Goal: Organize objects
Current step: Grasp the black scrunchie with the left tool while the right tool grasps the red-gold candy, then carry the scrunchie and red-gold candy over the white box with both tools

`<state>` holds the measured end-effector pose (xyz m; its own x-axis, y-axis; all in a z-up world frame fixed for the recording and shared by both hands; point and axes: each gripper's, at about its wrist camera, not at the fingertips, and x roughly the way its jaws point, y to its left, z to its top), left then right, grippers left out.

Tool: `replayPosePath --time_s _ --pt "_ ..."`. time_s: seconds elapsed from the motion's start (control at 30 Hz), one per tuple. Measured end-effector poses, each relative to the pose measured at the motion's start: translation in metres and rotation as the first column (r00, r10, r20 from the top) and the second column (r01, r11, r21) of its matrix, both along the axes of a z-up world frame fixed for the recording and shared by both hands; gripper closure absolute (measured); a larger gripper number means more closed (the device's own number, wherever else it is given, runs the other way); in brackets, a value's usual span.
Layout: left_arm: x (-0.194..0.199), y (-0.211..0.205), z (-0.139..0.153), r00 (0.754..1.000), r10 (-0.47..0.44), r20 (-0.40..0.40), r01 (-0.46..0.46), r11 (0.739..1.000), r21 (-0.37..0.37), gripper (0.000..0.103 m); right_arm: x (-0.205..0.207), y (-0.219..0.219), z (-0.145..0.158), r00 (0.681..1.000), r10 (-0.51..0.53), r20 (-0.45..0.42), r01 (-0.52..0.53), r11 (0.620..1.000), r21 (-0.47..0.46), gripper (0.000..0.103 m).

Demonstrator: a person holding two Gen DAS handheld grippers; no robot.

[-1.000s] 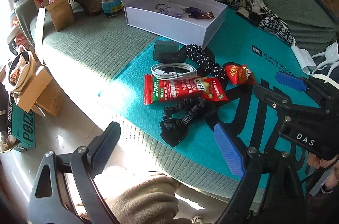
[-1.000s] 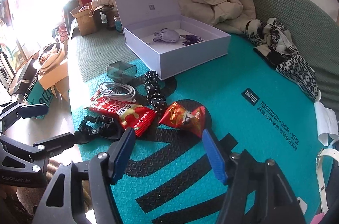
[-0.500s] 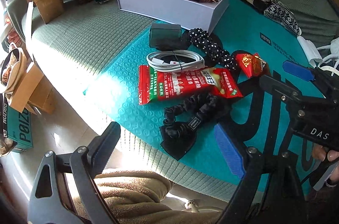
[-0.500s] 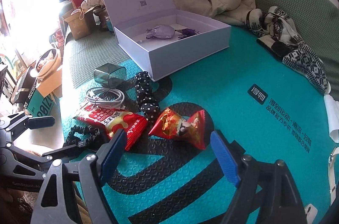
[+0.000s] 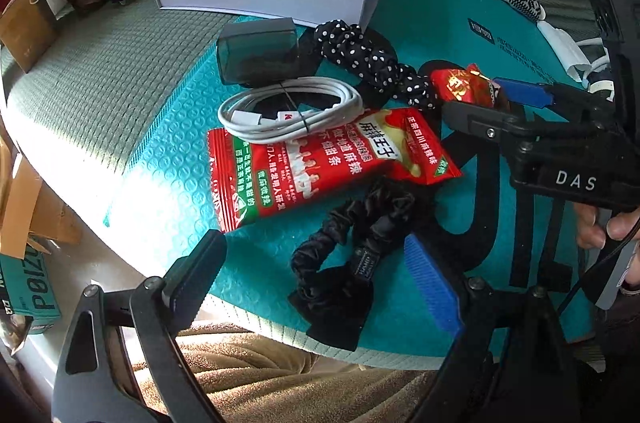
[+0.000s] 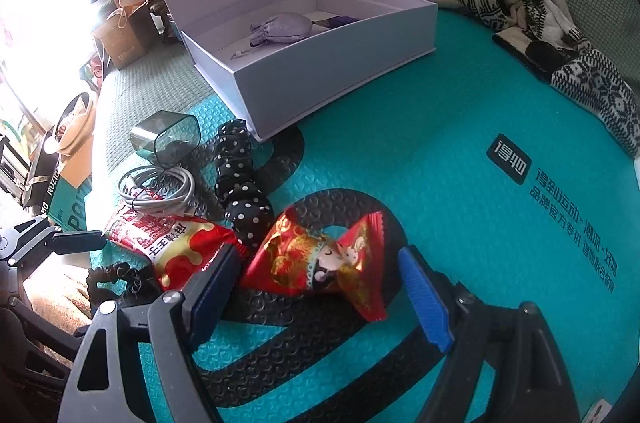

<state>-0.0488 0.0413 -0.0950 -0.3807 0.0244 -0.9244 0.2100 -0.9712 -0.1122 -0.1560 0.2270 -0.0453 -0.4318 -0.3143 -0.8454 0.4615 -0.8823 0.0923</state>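
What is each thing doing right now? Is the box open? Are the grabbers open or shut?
White box: open, lid up.
Purple pouch: lying inside the box.
White cable: coiled, resting partly on the big snack packet.
Big snack packet: sealed, lying flat.
Small red packet: lying between the right gripper's fingers.
Right gripper: open.
Left gripper: open, empty.

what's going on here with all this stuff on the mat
A person with a gripper in each hand is tidying small items on a teal mat. The right gripper is open around a small red candy packet, not yet closed on it. The left gripper hovers open over a black scrunchie. An open white box behind already holds a lilac pouch.
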Motion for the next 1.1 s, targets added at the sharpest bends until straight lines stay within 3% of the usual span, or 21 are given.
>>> replayPosePath --time_s 0.17,0.27,0.33,0.43,0.5,0.7,0.87,1.1 --pt "-0.002 0.008 -0.002 0.999 -0.049 0.005 0.050 0.997 -0.060 0.014 -0.001 0.000 -0.003 1.000 0.015 0.009 -0.015 1.000 -0.010 0.035" --pt "-0.001 0.007 -0.001 0.999 -0.042 0.002 0.042 0.998 -0.056 0.014 0.002 0.000 -0.002 0.999 0.030 -0.011 -0.030 1.000 0.008 0.045" --pt "0.000 0.005 -0.001 1.000 -0.019 0.001 0.019 0.998 -0.057 0.019 0.004 0.001 -0.001 0.999 0.042 -0.009 -0.042 0.999 -0.007 0.046" --pt "0.002 0.003 0.003 1.000 0.015 -0.007 -0.016 0.998 -0.063 0.037 0.009 0.003 0.001 0.999 0.049 -0.015 -0.049 0.999 -0.020 0.050" --pt "0.004 0.002 0.006 0.999 0.029 -0.016 -0.030 0.998 -0.061 0.056 0.013 0.004 0.004 0.998 0.055 -0.029 -0.055 0.998 -0.019 0.052" --pt "0.006 0.007 0.010 0.999 0.040 -0.033 -0.042 0.998 -0.042 0.081 0.019 0.010 0.011 0.996 0.071 -0.056 -0.073 0.997 -0.033 0.058" --pt "0.011 0.008 0.015 0.998 0.049 -0.043 -0.050 0.999 -0.005 0.087 0.018 0.018 0.011 0.997 0.055 -0.047 -0.058 0.997 -0.057 0.060" --pt "0.024 0.006 0.035 0.992 0.095 -0.086 -0.094 0.995 0.016 0.088 0.023 0.025 0.023 0.996 0.054 -0.067 -0.059 0.995 -0.082 0.060"
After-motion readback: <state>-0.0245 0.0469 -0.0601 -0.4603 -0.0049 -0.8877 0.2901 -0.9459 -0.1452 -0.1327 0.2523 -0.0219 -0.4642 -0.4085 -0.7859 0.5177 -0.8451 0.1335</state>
